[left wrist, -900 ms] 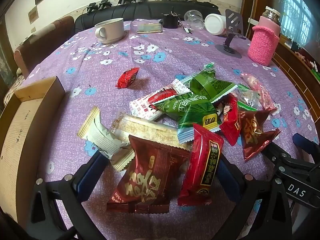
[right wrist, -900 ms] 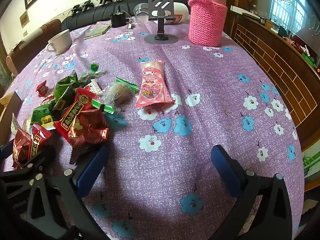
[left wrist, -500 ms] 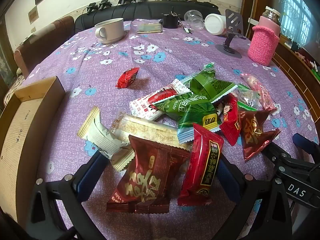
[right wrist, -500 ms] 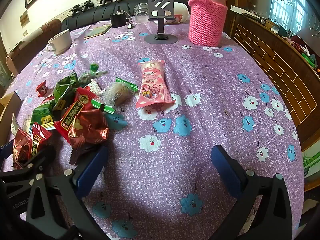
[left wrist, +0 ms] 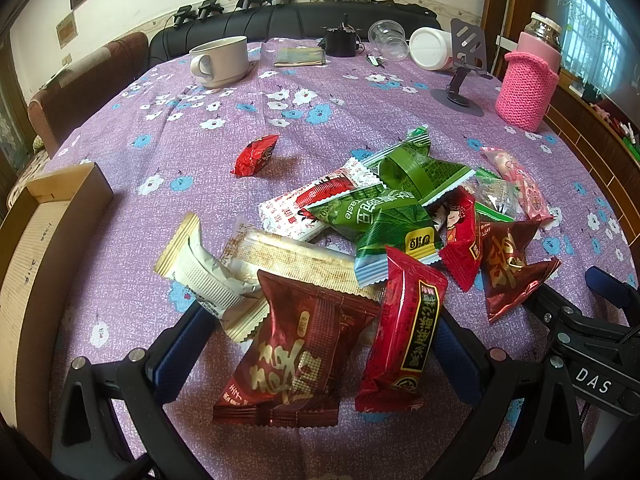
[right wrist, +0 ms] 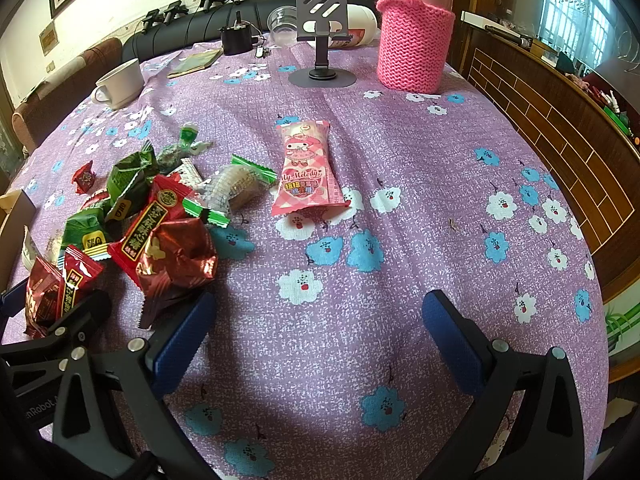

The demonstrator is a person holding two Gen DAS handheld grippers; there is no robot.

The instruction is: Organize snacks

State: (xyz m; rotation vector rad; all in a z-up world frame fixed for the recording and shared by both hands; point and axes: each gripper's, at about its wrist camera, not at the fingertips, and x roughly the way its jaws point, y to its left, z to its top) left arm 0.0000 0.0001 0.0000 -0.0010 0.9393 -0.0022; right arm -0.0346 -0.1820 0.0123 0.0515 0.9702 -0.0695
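The left gripper (left wrist: 316, 344) sits low over the purple flowered tablecloth (left wrist: 192, 128) with its 2 blue-padded fingers (left wrist: 180, 352) spread wide, and the near edge of the snack pile (left wrist: 384, 232) lies right between them: a dark red packet with gold lettering (left wrist: 296, 352) and a brighter red packet with a black and yellow label (left wrist: 404, 336) fill the gap, though neither finger is pressing on them as far as I can see. Just behind those lie a cream wafer packet (left wrist: 208, 276), a long pale bar (left wrist: 296, 256), several green packets (left wrist: 396, 232) and a white and red one (left wrist: 308, 204), all overlapping. A small red candy (left wrist: 256, 155) lies alone, well apart from the heap, toward the white cup (left wrist: 220, 60). A cardboard box (left wrist: 36, 240) stands open at the left edge of the table (its inside looks bare from here). The right gripper (right wrist: 316, 336) hovers over bare cloth to the right of the pile, fingers (right wrist: 452, 340) wide apart and holding nothing; a pink character packet (right wrist: 306, 168) lies ahead of it, with a phone stand (right wrist: 322, 36) and a pink knitted bottle cover (right wrist: 414, 44) farther back.
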